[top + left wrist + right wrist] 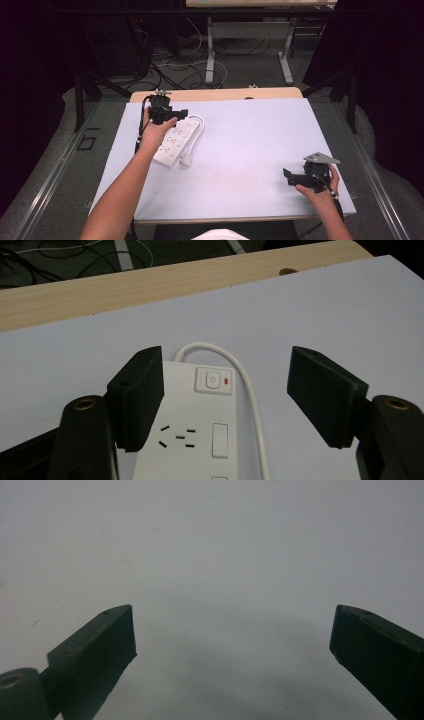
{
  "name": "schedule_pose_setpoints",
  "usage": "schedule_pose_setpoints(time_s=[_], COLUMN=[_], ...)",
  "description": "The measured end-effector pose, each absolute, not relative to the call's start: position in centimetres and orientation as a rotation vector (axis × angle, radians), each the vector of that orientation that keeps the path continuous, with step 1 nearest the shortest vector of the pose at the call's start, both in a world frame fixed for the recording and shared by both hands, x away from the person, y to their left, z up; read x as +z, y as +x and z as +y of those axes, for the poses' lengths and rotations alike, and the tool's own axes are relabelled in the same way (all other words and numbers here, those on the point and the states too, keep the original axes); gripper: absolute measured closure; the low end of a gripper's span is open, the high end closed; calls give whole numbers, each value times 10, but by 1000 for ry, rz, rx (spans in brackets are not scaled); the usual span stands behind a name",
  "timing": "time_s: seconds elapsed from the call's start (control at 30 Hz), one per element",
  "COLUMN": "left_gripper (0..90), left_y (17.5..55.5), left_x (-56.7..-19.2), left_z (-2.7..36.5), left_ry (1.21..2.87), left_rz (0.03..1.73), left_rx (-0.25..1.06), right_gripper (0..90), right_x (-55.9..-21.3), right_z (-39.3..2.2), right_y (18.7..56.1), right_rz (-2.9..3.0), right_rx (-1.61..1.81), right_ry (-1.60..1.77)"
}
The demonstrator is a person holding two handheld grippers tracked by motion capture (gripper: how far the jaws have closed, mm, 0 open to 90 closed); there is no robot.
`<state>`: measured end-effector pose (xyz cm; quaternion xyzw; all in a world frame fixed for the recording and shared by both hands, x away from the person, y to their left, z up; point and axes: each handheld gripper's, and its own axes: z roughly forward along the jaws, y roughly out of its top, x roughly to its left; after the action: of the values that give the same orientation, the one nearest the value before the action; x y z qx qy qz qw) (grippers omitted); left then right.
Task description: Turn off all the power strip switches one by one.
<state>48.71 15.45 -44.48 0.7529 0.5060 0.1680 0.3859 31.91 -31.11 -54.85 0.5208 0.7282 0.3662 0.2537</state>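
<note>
Left gripper (225, 395) jaws spread wide above the switch end of a glossy white rectangular power strip (200, 440), thin round white cord (252, 400) looping beside it, right gripper (232, 650) likewise splayed, well apart from the strip, matte pale table sheet (250, 145) beneath.

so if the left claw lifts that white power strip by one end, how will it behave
The power strip looks like a rigid plastic bar, so it probably stays stiff. Its smooth casing may slip between the jaws. The looped cord and plug would likely dangle and drag.
</note>
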Motion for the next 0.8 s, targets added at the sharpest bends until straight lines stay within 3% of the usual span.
schedule_pose_setpoints(time_s=[0.8], left_gripper=[485], left_y=[520], left_x=[-468], left_z=[140], left_ry=[1949], left_rz=[1369], left_rx=[345], right_gripper=[42], right_x=[-551], right_z=[-311], right_y=[320], right_rz=[1988], right_rx=[998], right_ry=[1416])
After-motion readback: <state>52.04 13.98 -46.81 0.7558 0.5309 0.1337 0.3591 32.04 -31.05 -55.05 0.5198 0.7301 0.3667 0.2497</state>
